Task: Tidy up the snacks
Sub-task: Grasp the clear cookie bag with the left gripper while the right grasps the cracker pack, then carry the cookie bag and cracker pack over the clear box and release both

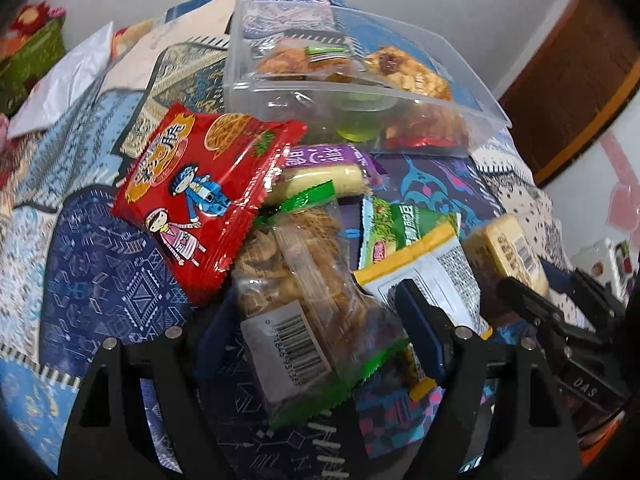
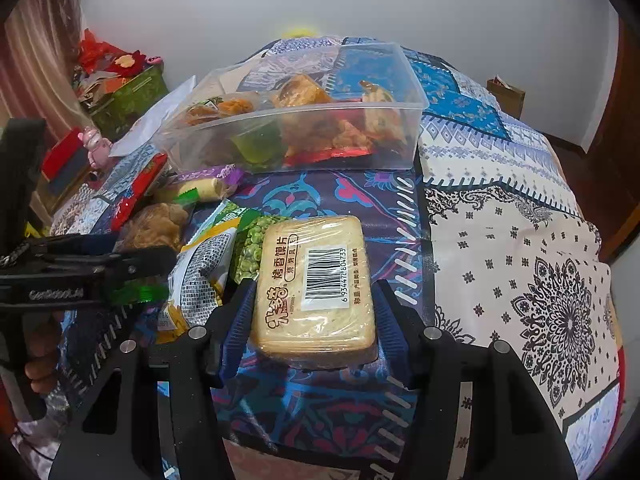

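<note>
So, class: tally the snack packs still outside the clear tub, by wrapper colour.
Red pack: 1
Purple pack: 1
Green pea pack: 1
Yellow-edged pack: 1
Clear: 2, the biscuits and the bun slices between the right claw's fingers
Total: 6

A patchwork-patterned bedspread [image 2: 500,216] is seen, spread over the surface. On it, a clear plastic bin [image 2: 404,80] is set at the back, and loose snack packets [image 1: 288,236] are heaped in front, beside a white bag [image 1: 60,88].
</note>
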